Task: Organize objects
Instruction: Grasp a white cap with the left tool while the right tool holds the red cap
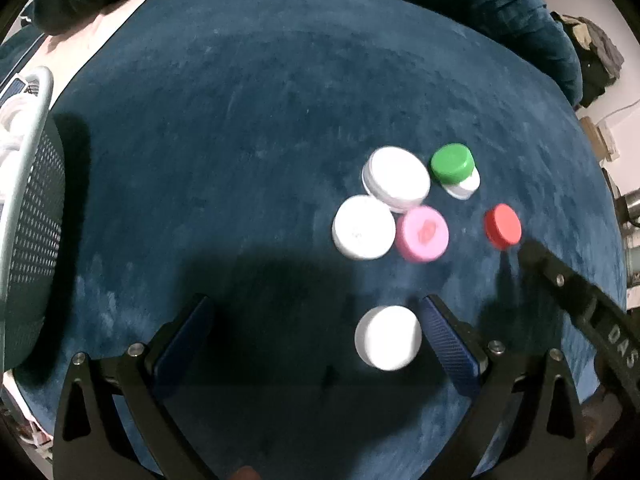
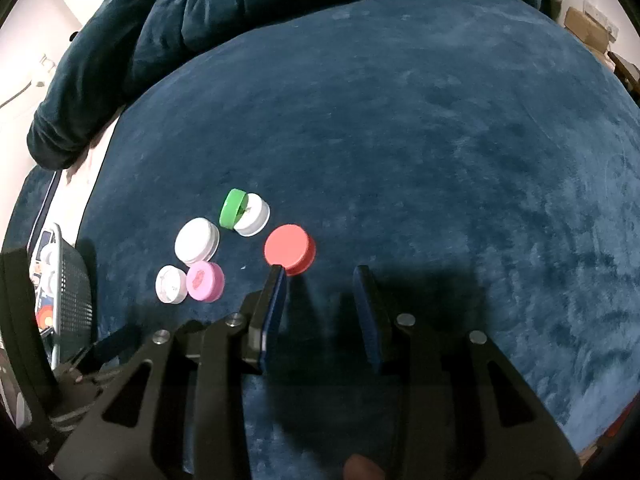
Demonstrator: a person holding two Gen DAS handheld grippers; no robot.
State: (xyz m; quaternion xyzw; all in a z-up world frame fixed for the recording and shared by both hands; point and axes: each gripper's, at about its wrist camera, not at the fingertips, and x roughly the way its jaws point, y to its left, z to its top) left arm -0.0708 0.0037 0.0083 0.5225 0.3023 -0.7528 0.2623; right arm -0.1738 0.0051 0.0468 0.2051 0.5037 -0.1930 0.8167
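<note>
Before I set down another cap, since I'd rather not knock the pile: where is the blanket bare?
Bare: the wide stretch of blue blanket right of the red cap, back to the rumpled fold, and the strip between the mesh basket and the white caps. Crowded: the huddle around the pink cap and green cap.

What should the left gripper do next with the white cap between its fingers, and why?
Probably close the left gripper on the lone white cap: it lies between the open jaws, near one finger, not yet gripped. The mesh basket stands off to the side, a likely place for it.
</note>
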